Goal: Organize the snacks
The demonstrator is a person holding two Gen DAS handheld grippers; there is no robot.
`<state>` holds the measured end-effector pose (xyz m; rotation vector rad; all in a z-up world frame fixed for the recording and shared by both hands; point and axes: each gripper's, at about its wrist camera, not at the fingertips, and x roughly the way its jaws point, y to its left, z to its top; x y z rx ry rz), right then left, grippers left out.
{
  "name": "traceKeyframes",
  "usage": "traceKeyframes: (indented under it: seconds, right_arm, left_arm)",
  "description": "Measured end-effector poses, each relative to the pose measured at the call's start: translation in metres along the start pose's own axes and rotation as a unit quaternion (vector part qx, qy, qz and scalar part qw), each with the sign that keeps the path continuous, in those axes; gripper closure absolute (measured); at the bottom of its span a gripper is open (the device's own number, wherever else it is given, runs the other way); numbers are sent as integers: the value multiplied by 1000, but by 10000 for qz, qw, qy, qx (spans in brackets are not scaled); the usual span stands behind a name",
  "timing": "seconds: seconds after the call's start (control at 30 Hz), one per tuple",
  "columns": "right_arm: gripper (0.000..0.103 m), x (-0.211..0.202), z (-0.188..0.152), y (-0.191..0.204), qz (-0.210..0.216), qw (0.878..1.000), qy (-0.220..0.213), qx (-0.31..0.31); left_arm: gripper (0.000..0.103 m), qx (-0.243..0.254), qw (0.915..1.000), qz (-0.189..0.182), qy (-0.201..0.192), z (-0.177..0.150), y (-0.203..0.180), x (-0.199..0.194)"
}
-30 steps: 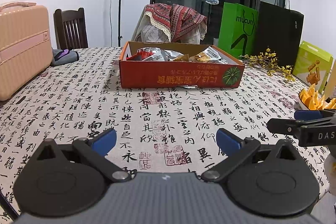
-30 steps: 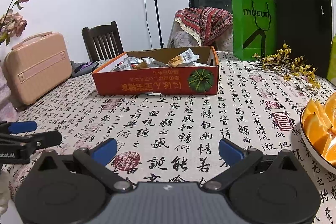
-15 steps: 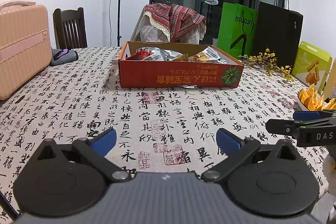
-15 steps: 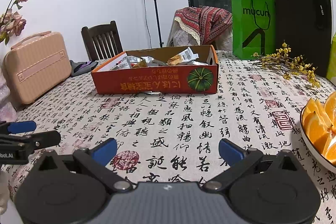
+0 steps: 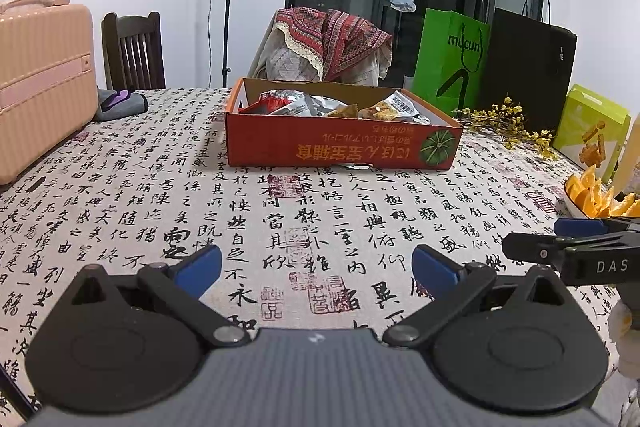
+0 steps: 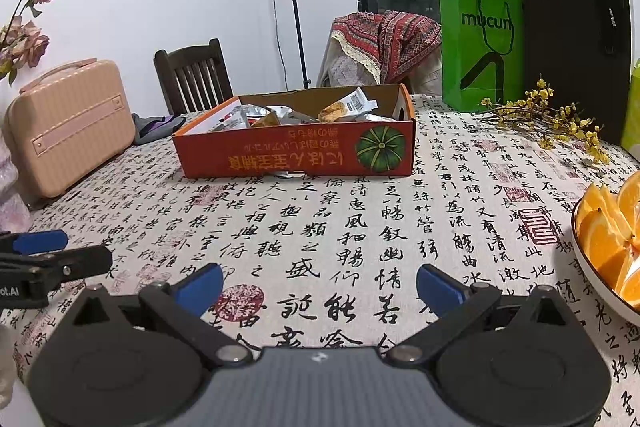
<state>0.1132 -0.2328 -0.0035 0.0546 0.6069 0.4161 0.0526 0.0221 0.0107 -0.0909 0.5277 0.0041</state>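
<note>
Fingers of the left gripper (image 5: 316, 267) and right gripper (image 6: 319, 285) spread wide, empty, above the worktop (image 5: 120, 195).
Crinkly foil snack packets (image 5: 308, 105) fill a red cardboard box (image 5: 340, 147) mid-worktop; calligraphy-print cloth between; glossy orange wedges (image 6: 612, 227) right.

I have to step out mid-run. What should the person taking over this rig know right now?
Left gripper: open, empty, low over the tablecloth.
Right gripper: open, empty, alongside it.
Snacks: loose packets piled in the red box straight ahead, out of reach of both grippers. A plate of orange wedges sits at the right edge.
Done: nothing visibly sorted.
Left: approach the box, then pick and arrange the packets.
</note>
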Motion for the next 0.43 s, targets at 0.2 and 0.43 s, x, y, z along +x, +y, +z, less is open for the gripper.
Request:
traceKeyframes:
  seconds: [0.2, 0.43]
  right_arm:
    - [0, 2, -4, -1, -24, 10000, 18, 21]
    - [0, 2, -5, -3, -39, 10000, 32, 39]
  left_arm:
    - [0, -17, 10000, -60, 12, -1, -1, 1]
    - [0, -122, 9997, -174, 80, -2, 1, 3]
